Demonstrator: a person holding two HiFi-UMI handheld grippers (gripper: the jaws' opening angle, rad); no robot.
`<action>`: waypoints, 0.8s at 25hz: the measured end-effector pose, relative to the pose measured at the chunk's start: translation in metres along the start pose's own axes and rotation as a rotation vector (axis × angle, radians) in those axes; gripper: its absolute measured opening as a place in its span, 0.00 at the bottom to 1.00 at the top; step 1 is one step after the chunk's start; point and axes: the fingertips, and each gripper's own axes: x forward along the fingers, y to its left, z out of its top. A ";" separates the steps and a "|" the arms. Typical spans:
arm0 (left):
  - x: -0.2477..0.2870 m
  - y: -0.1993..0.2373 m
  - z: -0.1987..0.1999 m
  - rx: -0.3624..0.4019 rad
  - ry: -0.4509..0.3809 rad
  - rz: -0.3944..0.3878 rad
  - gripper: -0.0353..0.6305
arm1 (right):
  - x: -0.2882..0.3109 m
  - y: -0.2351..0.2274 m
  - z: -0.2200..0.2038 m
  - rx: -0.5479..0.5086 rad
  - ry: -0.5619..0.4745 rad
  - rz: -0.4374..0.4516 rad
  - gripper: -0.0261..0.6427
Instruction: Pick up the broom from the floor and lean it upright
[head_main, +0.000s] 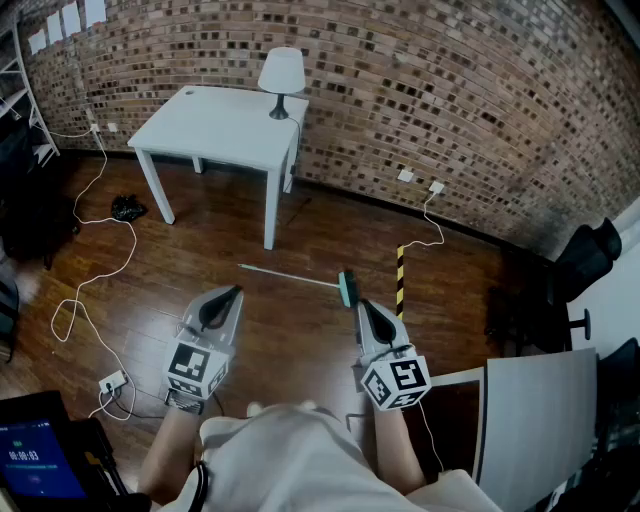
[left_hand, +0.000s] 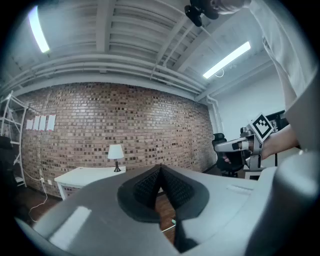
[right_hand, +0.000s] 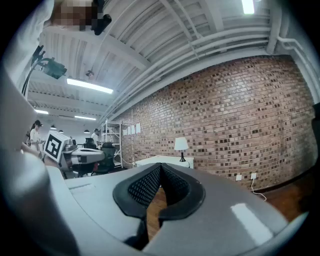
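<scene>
Holding left claw (head_main: 237, 291) and right claw (head_main: 360, 303) pinched tight, empty, level. Noting broom (head_main: 300, 278) lying flat on floor (head_main: 300, 345) ahead, head end nearest right claw. Probably needing: opening wide, dipping, straddling handle squarely before clamping.

Brick wall (head_main: 450, 90), dark wooden floor (head_main: 200, 260).
White table (head_main: 215, 125) with a lamp (head_main: 281, 75) stands well beyond the fingertips (head_main: 232, 295) (white cables (head_main: 100, 240) trail left of them).
</scene>
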 end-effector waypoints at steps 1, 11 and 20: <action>-0.003 0.004 0.000 0.000 -0.001 0.003 0.05 | 0.003 0.004 0.002 -0.002 -0.003 0.003 0.06; -0.008 0.026 -0.017 0.000 0.023 0.003 0.05 | 0.021 0.019 -0.007 -0.014 0.022 -0.002 0.06; 0.057 0.054 -0.033 0.025 0.070 0.034 0.05 | 0.089 -0.042 -0.023 0.026 0.024 0.004 0.06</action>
